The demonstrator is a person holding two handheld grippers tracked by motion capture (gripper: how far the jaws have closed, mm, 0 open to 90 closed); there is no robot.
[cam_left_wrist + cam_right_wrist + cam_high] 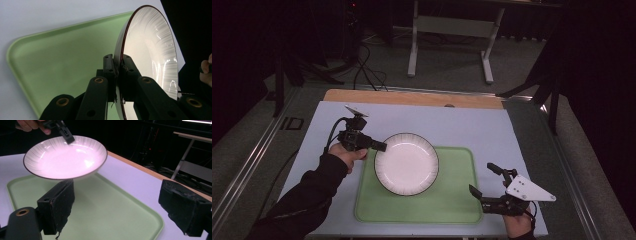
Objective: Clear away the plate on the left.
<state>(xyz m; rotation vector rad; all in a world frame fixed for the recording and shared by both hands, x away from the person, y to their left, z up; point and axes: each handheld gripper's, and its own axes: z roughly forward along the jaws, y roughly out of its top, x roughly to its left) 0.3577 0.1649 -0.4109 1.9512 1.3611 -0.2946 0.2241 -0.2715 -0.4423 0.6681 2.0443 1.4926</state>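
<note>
Plate (406, 163) is held off the green tray (459, 200) by the left gripper (381, 146), jaws pinched on one edge of the rim, so it hangs cantilevered above the tray's left half. Right gripper (482, 180) sits at the tray's right edge, jaws spread wide, holding nothing. Risk as I read it: a one-point rim grip lets the plate pivot or slip out and drop onto the tray.
</note>
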